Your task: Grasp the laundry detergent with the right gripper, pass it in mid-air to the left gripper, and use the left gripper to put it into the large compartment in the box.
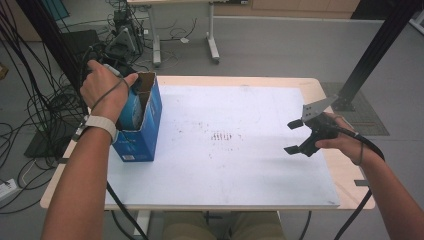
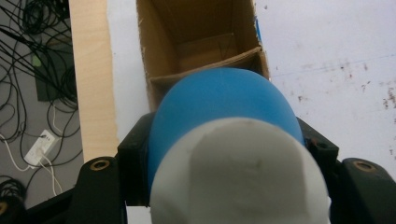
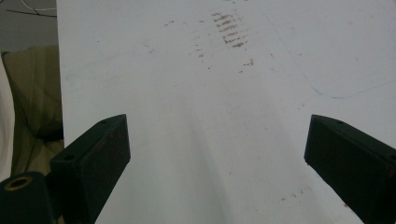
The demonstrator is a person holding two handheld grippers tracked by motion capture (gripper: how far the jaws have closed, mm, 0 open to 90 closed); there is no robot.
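Note:
A blue cardboard box (image 1: pixel 146 131) stands open-topped at the left of the white table mat (image 1: pixel 240 170). My left gripper (image 1: pixel 129 100), mostly hidden under the hand, hangs over the box mouth, shut on a blue rounded object (image 1: pixel 132 109) with a white end. In the left gripper view the black jaws of this gripper (image 2: pixel 224 140) press both sides of the blue object (image 2: pixel 219 102), with the brown inside of the box (image 2: pixel 201 42) just beyond it. My right gripper (image 1: pixel 295 136) is held low over the right side of the mat. Its jaws stand wide open (image 3: pixel 217 154) with nothing between them.
Wooden table edges (image 1: pixel 345 170) frame the mat, which has faint brown scuffs in the middle (image 1: pixel 220 136). Loose cables (image 1: pixel 30 110) lie on the floor to the left. A black frame post (image 1: pixel 370 55) rises at the back right, and another table's legs (image 1: pixel 212 40) stand behind.

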